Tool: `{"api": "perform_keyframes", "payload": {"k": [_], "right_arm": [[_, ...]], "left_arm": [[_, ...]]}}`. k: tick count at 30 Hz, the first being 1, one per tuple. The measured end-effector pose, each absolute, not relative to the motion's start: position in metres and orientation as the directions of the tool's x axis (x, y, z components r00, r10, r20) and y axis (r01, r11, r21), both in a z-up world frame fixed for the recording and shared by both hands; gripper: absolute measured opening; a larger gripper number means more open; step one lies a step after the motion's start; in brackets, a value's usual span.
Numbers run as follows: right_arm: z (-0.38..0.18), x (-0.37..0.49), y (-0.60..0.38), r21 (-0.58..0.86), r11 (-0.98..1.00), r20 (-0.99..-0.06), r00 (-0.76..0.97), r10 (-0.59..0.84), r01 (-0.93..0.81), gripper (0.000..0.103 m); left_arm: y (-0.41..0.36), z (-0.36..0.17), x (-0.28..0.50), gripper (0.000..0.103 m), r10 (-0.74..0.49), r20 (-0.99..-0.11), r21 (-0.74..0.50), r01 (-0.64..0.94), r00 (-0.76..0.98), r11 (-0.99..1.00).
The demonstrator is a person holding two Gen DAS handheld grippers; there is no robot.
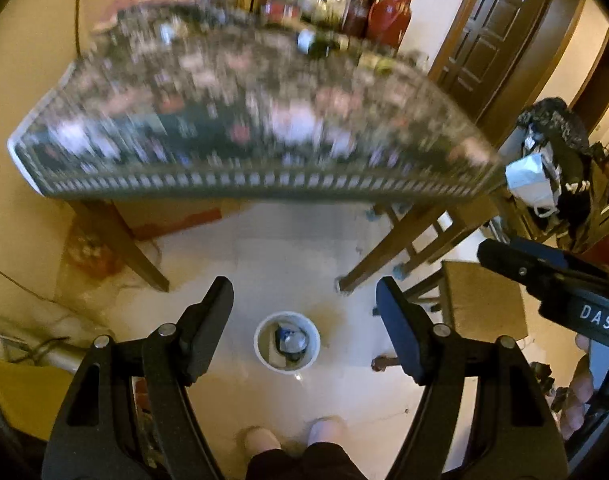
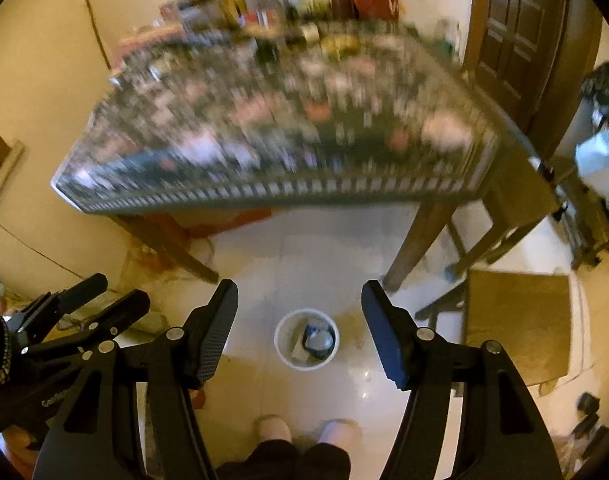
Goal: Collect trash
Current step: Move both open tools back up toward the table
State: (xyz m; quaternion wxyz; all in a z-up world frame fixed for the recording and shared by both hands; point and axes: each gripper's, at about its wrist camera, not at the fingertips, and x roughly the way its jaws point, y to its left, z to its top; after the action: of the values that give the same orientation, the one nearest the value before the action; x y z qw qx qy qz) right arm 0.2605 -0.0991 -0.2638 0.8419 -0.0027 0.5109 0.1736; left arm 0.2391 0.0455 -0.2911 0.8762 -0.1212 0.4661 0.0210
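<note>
Your left gripper (image 1: pixel 304 312) sits in the lower half of its own wrist view with its 2 fingers spread wide and nothing between them; your right gripper (image 2: pixel 300 316) is the same in its view, fingers apart and holding nothing. Between each pair of fingers, low and centre in both frames, you can see the white trash bin (image 1: pixel 287 341) standing upright on the pale tiled floor (image 1: pixel 288 252); it already has a few items inside, something dark blue and something pale, too small to name. The bin stands in front of the table (image 1: pixel 240 136), which fills the upper half of both views; its patterned cloth is blurred, and the bottles (image 1: pixel 388 10) along its far edge at the top of the frame are blurred too, the red ones clearest at upper right. Your 2 feet (image 1: pixel 292 438) show at the bottom centre, just below the bin. At the right edge of the left view your right gripper's body enters the frame; a wooden stool (image 1: pixel 482 304) sits at lower right, beside the table's right leg; a dark door (image 1: pixel 492 28) stands at upper right.
</note>
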Motion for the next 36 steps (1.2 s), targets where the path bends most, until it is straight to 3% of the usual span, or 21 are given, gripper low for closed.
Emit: {"api": "perform_keyframes", "payload": {"k": [10,17,20,22,24,28,31,36], "right_arm": [[-0.121,0.209,-0.093,0.183,0.941,-0.744,0.585,0.322,-0.285,0.061],[-0.066,0.188,-0.082,0.167,0.946,-0.681,0.661,0.315,-0.279,0.061],[-0.044,0.18,-0.08,0.165,0.947,-0.634,0.706,0.316,-0.275,0.063],[-0.034,0.178,-0.081,0.171,0.946,-0.601,0.732,0.32,-0.274,0.08],[-0.023,0.178,-0.084,0.167,0.95,-0.551,0.773,0.313,-0.266,0.086],[-0.009,0.186,-0.084,0.118,0.957,-0.493,0.821,0.288,-0.265,0.09],[-0.009,0.201,-0.084,0.118,0.956,-0.474,0.83,0.293,-0.27,0.096],[-0.018,0.239,-0.092,0.152,0.947,-0.472,0.821,0.32,-0.282,0.097]], "left_arm": [[0.06,-0.139,0.196,0.073,-0.055,-0.681,-0.164,-0.08,0.73,0.983],[0.073,-0.063,0.167,0.073,-0.039,-0.577,-0.132,-0.046,0.816,0.99],[0.08,-0.041,0.156,0.073,-0.05,-0.535,-0.138,-0.029,0.844,0.99],[0.085,-0.029,0.153,0.08,-0.045,-0.511,-0.135,-0.029,0.858,0.99],[0.09,-0.021,0.152,0.089,-0.028,-0.487,-0.131,-0.041,0.873,0.991],[0.104,-0.008,0.158,0.094,-0.013,-0.439,-0.148,-0.058,0.898,0.987],[0.111,-0.006,0.171,0.095,0.013,-0.427,-0.144,-0.082,0.904,0.986],[0.118,-0.01,0.209,0.095,0.068,-0.426,-0.116,-0.129,0.902,0.985]]}}
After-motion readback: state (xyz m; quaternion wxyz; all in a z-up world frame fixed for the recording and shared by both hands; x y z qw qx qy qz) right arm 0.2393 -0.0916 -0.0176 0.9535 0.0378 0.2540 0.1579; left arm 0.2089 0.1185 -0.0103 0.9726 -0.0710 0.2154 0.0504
